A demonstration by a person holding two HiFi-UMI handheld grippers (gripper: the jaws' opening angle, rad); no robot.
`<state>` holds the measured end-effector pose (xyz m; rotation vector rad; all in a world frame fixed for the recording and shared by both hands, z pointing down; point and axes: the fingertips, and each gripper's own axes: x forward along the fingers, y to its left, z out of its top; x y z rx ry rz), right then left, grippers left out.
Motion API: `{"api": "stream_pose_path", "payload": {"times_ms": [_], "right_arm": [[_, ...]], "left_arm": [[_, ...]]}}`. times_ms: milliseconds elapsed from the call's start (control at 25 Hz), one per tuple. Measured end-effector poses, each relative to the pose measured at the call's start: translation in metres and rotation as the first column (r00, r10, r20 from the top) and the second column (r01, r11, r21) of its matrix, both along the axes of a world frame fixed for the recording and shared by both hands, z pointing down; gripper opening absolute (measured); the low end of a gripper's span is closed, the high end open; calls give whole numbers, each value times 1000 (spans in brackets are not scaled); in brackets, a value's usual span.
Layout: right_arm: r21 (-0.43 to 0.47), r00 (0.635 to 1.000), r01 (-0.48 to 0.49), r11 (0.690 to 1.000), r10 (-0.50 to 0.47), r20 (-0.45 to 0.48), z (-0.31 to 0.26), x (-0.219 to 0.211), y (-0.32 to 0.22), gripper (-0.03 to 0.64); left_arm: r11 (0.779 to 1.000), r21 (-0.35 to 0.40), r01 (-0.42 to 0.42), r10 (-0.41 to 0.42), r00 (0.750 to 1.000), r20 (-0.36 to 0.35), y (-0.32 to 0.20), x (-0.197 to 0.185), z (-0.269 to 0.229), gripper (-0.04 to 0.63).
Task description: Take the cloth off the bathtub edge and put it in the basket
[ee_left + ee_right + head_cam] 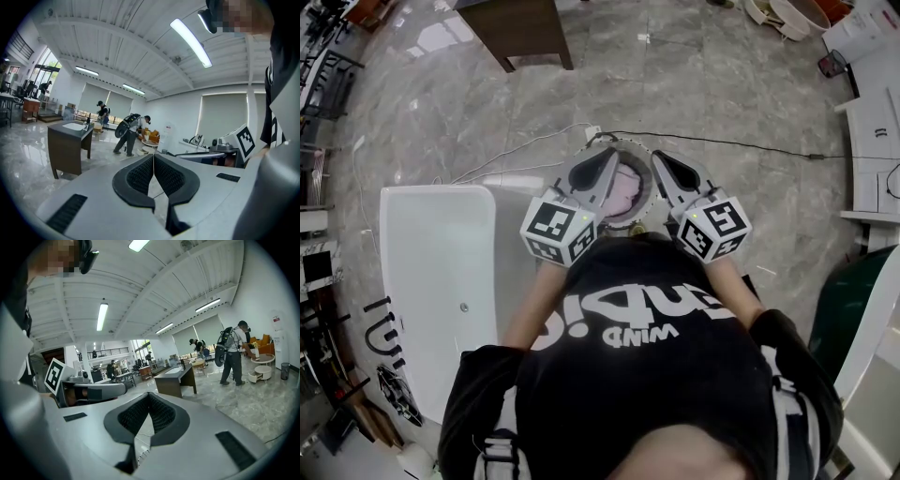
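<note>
A pink cloth (625,187) lies inside a round basket (648,199) on the floor, just ahead of the person. The white bathtub (441,272) stands to the left; no cloth shows on its edge. Both grippers are held side by side at chest height above the basket, pointing almost level. My left gripper (605,161) (153,157) is shut with nothing between its pads. My right gripper (660,161) (149,396) is shut too and also holds nothing. Neither gripper view shows the basket or the cloth.
A dark wooden vanity (520,33) (70,145) (178,378) stands further off. A black cable (750,145) and a white one (516,155) run over the marble floor. A dark green object (853,291) sits at the right. People (129,133) (232,357) stand far away.
</note>
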<state>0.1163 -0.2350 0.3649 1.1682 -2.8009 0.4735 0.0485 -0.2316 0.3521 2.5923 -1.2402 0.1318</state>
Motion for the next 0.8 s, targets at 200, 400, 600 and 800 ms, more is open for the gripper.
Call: {"api": "stream_pose_path", "payload": {"times_ms": [200, 400, 600, 800], "right_arm": [[-6, 1000, 0, 1000, 0, 3, 1, 0, 0, 11], [-11, 1000, -7, 1000, 7, 5, 2, 2, -3, 11], [-15, 1000, -13, 1000, 13, 7, 2, 5, -6, 11], [-18, 1000, -19, 1000, 19, 4, 4, 5, -8, 11]], "left_arm": [[1000, -11, 2, -2, 1000, 0, 0, 0, 4, 18], [1000, -18, 5, -5, 1000, 0, -3, -1, 6, 18], [1000, -21, 0, 0, 1000, 1, -5, 2, 6, 18], [1000, -21, 1, -1, 1000, -2, -7, 1, 8, 18]]}}
